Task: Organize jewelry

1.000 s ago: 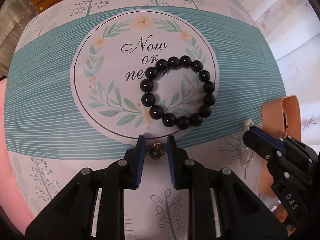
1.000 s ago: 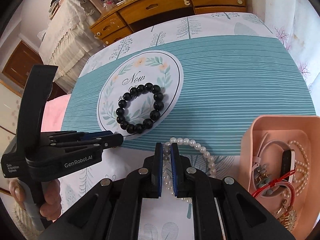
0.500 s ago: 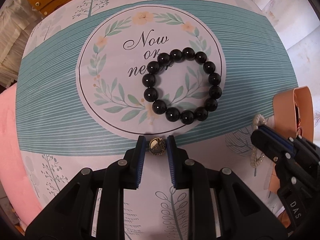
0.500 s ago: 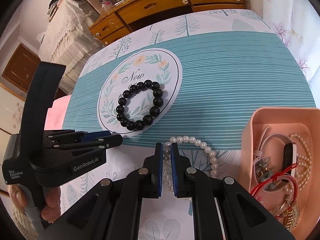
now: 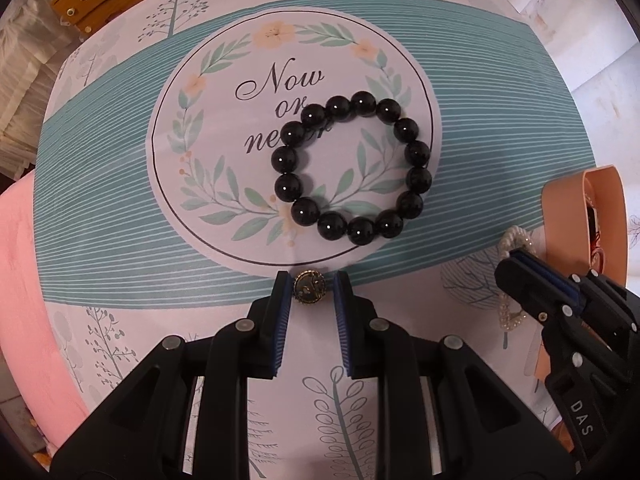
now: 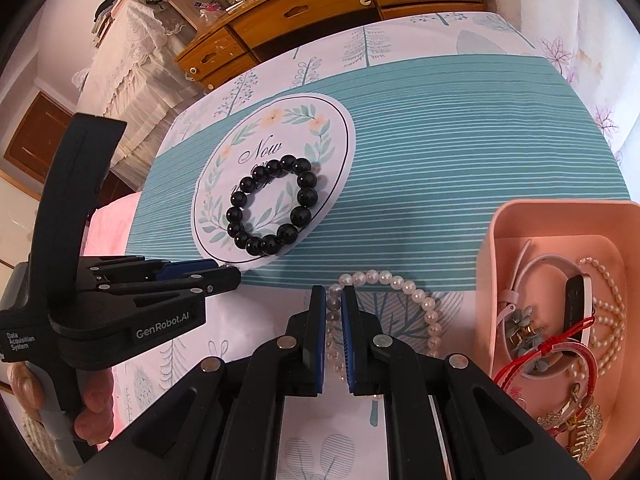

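Left claw point(image 5: 310, 290) points straight down, pinching a small gold charm point(image 5: 309, 287) between its pads. The black bead bracelet point(image 5: 352, 172) lies on the cloth just ahead of it. Right claw point(image 6: 333, 304) is pressed onto the pearl strand point(image 6: 404, 284), the pink tray point(image 6: 496, 240) off to its right. Best bet, I'd say: lift slowly, carry the pearls over the rim, then release.

My worktop point(image 6: 460, 152) wears a cloth of teal stripes and printed trees with a round "Now or never" wreath. On it lie a black bead bracelet point(image 5: 352, 174), a pearl strand point(image 6: 404, 288) and a pink tray point(image 6: 496, 264) of jewelry.
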